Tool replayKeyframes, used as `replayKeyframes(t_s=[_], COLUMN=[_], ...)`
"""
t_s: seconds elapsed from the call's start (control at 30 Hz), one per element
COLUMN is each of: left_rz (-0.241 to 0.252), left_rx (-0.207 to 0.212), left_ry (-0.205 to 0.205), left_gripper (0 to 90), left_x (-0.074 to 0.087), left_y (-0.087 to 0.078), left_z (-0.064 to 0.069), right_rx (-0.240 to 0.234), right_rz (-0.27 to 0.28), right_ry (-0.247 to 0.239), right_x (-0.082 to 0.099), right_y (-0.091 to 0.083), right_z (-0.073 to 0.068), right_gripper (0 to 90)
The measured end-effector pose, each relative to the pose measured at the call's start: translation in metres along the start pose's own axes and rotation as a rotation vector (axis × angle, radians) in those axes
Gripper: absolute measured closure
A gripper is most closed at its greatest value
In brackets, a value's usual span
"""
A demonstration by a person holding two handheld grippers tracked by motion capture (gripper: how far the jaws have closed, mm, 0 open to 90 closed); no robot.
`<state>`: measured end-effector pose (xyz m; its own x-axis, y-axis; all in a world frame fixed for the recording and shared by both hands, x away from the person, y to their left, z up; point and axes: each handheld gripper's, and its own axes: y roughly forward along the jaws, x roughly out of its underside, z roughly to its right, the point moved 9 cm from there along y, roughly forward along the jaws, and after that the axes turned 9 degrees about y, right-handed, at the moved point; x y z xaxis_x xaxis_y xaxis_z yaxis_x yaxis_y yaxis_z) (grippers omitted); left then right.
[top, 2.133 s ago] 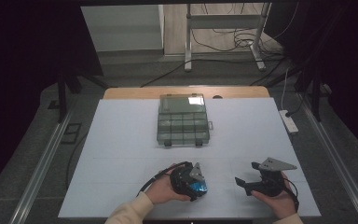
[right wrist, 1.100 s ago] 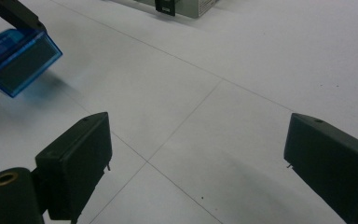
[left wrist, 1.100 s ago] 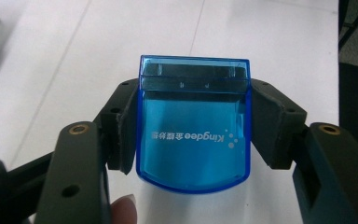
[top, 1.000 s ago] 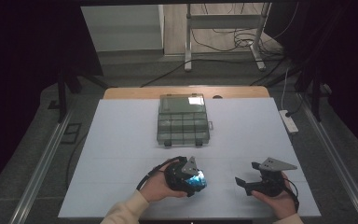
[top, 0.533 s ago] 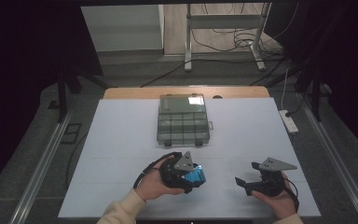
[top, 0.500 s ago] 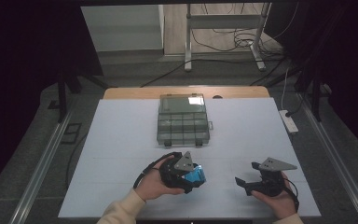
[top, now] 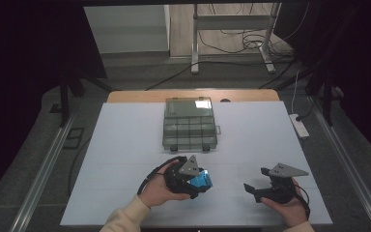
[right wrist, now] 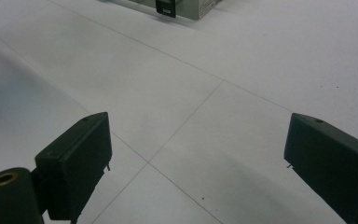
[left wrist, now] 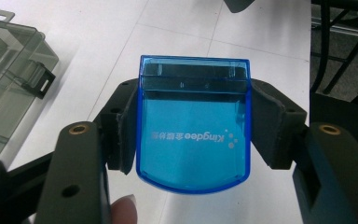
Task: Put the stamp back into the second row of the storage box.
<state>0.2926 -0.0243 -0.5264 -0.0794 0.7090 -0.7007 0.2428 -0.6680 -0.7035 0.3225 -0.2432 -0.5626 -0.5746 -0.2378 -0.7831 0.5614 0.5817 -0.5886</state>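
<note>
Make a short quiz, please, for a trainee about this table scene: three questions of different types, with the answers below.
1. True or false: the left tool is shut on the blue box.
2. Multiple choice: the right tool is (A) shut on a cable, (B) open above the bare white table, (C) inside the grey organizer case.
3. Short answer: in the high view, where does the grey organizer case lie relative to both tools?

Key
1. True: the two black jaws press on its two sides, and it sits clear of the table.
2. B: its jaws stand wide apart with nothing between them.
3. Farther from the person, towards the table's far edge, with its lid closed.
</note>
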Motion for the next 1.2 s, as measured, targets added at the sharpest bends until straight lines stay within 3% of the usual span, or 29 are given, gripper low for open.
replayKeyframes(t_s=[0.37, 0.63, 1.2], left_rz=[-0.001, 0.015, -0.008], left_rx=[-0.016, -0.042, -0.1], left_ry=[-0.033, -0.06, -0.081], left_gripper=[40.8, 40.8, 40.8], left_x=[0.003, 0.001, 0.005], left_y=[0.002, 0.002, 0.002], left_z=[-0.014, -0.036, -0.074], right_rx=[-0.008, -0.007, -0.007], right_rz=[0.01, 0.006, 0.006], right_ry=[0.002, -0.001, -0.002], right_x=[-0.001, 0.0, 0.0], right_y=[-0.002, -0.002, -0.001], right_z=[-0.001, -0.001, -0.001], right_gripper=[7.9, 7.8, 7.9])
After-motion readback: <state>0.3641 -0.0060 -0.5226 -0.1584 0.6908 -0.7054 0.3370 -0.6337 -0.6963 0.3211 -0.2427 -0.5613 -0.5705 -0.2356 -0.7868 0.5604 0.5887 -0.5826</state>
